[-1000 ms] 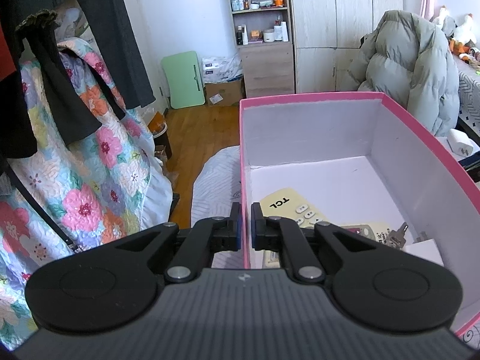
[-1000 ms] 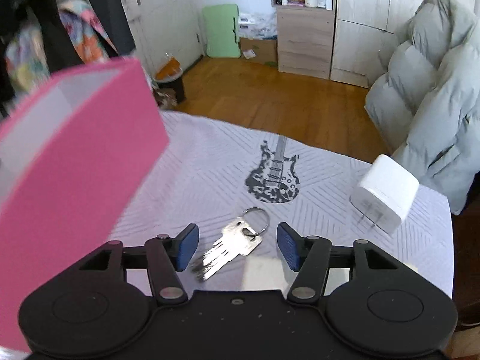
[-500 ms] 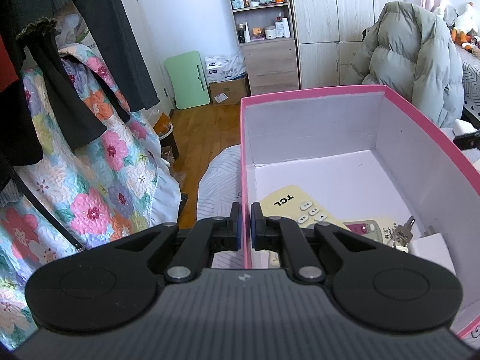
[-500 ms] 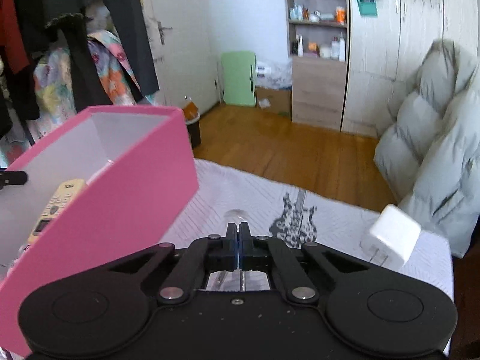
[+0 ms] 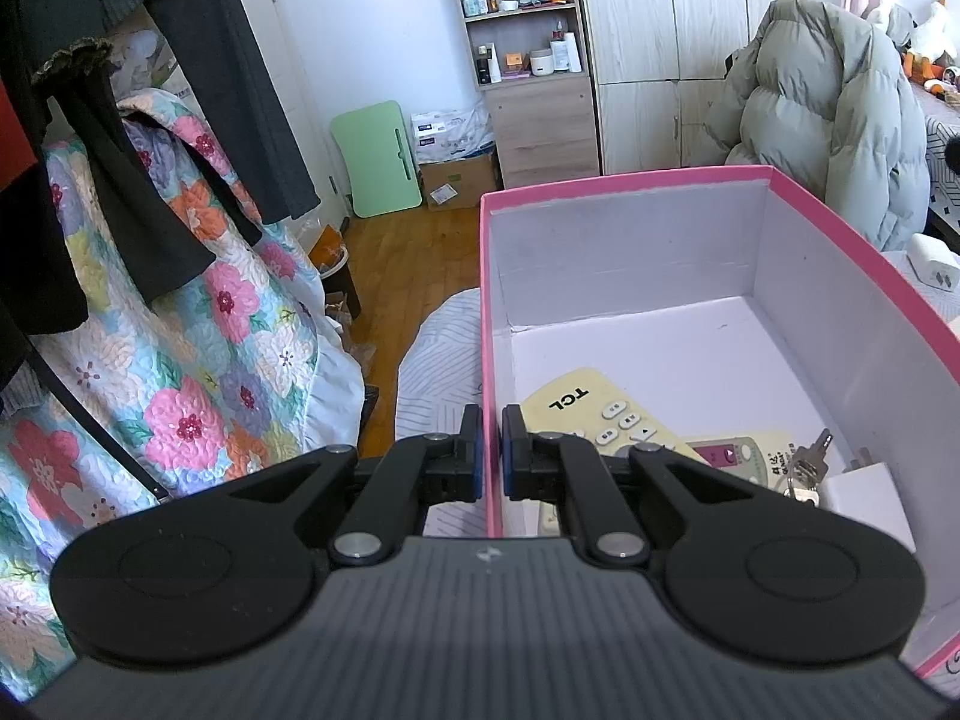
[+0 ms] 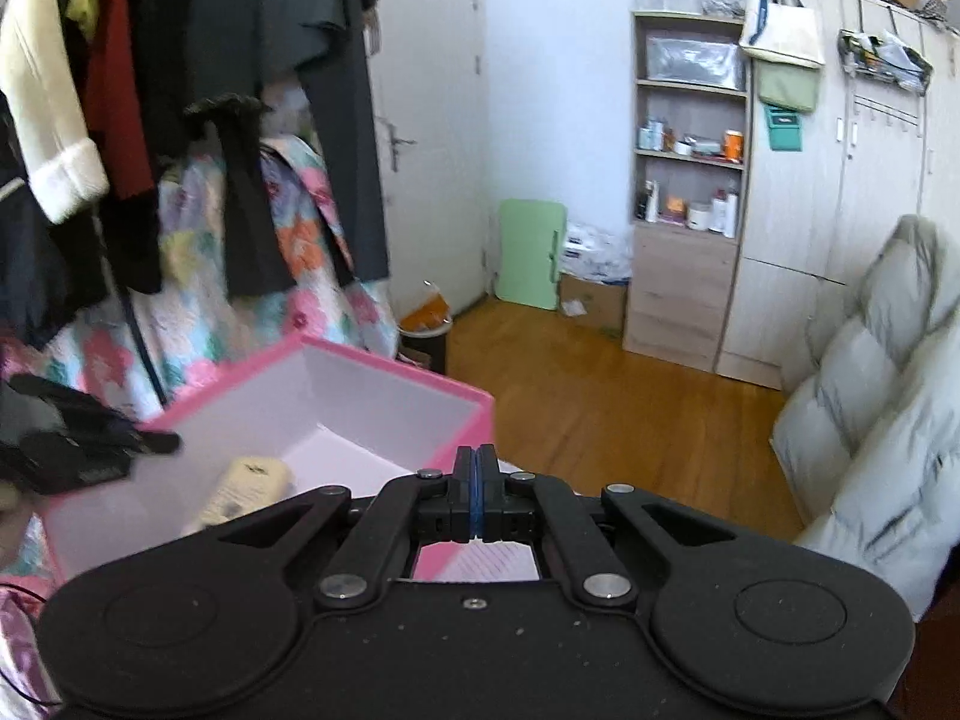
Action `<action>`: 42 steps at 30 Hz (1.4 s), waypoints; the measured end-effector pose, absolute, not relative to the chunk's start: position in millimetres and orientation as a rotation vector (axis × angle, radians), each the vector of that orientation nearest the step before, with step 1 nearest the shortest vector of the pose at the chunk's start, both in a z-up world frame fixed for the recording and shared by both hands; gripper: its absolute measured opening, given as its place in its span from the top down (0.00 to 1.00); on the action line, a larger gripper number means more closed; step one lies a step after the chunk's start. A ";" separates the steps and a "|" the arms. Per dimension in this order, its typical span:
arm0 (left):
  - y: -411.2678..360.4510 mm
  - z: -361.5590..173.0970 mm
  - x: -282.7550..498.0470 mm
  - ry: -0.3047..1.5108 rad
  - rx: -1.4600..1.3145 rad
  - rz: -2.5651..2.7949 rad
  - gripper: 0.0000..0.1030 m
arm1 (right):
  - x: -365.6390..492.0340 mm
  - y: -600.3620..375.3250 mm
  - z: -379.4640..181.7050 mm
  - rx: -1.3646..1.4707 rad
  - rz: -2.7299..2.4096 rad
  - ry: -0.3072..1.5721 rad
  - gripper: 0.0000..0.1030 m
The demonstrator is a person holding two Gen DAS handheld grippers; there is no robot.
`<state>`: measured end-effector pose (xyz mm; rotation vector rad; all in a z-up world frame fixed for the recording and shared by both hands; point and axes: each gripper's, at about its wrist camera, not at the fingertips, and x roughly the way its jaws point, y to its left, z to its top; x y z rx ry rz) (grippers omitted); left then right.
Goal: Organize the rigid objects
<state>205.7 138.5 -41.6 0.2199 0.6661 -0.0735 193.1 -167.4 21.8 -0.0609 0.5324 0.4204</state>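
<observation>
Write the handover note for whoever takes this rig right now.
Left gripper: shut on the side wall of the pink box, steadying it.
Right gripper: shut, near the box; nothing shows between its pads, and anything below them is hidden.
Done: TCL remote, a second remote, keys and a white block lie in the box.
Left: the white charger is outside the box, on the cloth; probably next.

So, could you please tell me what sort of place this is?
Most likely a lived-in bedroom: clothes hang on a rack, a wardrobe stands by a toiletries shelf, and a floral quilt is draped nearby.
</observation>
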 end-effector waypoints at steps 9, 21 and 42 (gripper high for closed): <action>139.4 -43.6 204.8 0.658 0.207 -0.080 0.94 | 214.2 -158.1 -28.6 -0.088 0.483 0.788 0.78; 138.6 -44.0 204.6 0.660 0.210 -0.081 0.94 | 227.7 -138.0 -104.6 -0.213 0.440 0.824 0.75; 137.9 -44.5 204.2 0.660 0.214 -0.077 0.94 | 211.7 -119.2 50.8 -0.044 0.577 0.461 0.95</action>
